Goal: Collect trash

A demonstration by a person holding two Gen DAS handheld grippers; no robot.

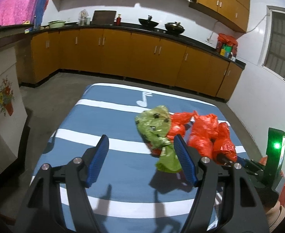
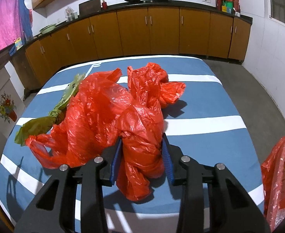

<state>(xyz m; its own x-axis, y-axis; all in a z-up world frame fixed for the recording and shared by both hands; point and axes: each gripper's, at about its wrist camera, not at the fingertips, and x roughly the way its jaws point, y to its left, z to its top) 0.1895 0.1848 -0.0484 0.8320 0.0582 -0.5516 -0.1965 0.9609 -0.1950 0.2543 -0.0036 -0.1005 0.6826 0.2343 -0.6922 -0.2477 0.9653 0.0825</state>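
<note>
- The red bag (image 2: 111, 116) lies on the blue table (image 2: 210, 120); one bunched part sits squeezed between the right gripper (image 2: 142, 155) pads.
- The left gripper (image 1: 140, 159) is wide open and empty, with the green bag (image 1: 158, 130) just to its right.

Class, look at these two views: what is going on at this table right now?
A person with a gripper in each hand is gathering plastic bags off a blue striped table. The right gripper has its fingers on either side of a bunched red bag and pressing on it. The left gripper hangs open over the table with nothing in it. A crumpled green bag lies beside the red one.
</note>
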